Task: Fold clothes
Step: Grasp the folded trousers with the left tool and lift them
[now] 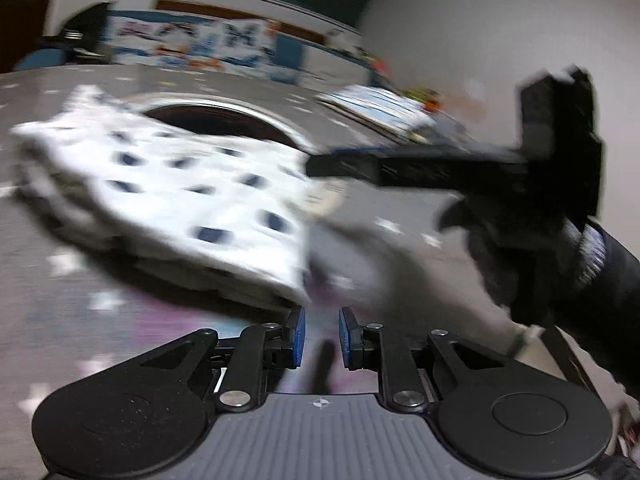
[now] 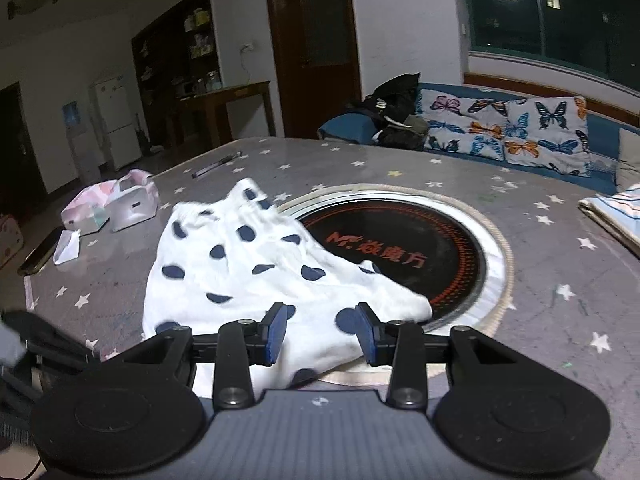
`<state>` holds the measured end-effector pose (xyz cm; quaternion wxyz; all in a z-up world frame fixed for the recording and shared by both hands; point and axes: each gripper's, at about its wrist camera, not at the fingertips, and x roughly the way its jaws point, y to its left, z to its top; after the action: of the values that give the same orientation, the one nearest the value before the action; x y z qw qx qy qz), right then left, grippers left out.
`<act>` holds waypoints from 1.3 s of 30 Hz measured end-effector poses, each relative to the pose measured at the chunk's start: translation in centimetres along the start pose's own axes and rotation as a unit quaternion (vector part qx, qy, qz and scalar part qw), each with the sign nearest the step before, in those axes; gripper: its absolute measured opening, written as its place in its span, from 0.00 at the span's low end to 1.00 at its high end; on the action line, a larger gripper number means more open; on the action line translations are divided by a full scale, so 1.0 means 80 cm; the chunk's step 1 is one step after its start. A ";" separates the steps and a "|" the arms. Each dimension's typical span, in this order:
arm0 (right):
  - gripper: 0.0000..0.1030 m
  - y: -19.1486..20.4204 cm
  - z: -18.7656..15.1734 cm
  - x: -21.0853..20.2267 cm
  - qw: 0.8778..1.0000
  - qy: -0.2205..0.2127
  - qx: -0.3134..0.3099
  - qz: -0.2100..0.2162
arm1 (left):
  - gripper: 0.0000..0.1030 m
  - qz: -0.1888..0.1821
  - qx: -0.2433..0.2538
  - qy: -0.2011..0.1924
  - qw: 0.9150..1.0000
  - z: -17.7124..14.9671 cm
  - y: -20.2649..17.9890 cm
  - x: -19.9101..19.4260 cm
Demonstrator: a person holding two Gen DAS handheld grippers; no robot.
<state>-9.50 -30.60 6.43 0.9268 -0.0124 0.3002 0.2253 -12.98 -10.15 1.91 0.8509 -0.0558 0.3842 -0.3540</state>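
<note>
Lying folded: one dotted garment [image 2: 248, 264], two folded cloths [image 2: 616, 216] altogether.

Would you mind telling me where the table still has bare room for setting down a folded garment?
Bare table runs between the round cooktop and the butterfly cushions. More lies right of the cooktop, before the folded striped cloth. The left edge is crowded: a pink box, a phone. The polka-dot garment covers the middle.

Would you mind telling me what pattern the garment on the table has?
White with dark navy polka dots; the garment shows best in the right wrist view.
</note>
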 end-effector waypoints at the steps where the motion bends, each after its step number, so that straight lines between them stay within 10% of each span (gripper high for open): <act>1: 0.37 -0.003 0.000 -0.003 1.000 -0.001 0.002 -0.003 | 0.20 -0.009 0.009 0.005 1.000 0.000 -0.008 0.006; 4: 0.38 -0.010 0.000 -0.014 1.000 -0.003 0.007 -0.014 | 0.29 -0.020 0.027 0.013 0.999 0.001 -0.022 0.013; 12: 0.51 0.007 0.010 -0.020 1.000 -0.007 -0.023 -0.007 | 0.94 0.016 0.020 -0.036 0.999 0.012 0.009 -0.043; 39: 0.69 0.217 0.048 0.113 0.964 0.017 -0.264 0.031 | 1.00 0.201 -0.123 -0.149 0.960 0.018 0.178 -0.156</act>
<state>-8.30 -10.71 6.44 0.8780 -0.2505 0.2462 0.3253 -9.67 8.20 5.36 0.9385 -0.1339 0.2974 -0.1130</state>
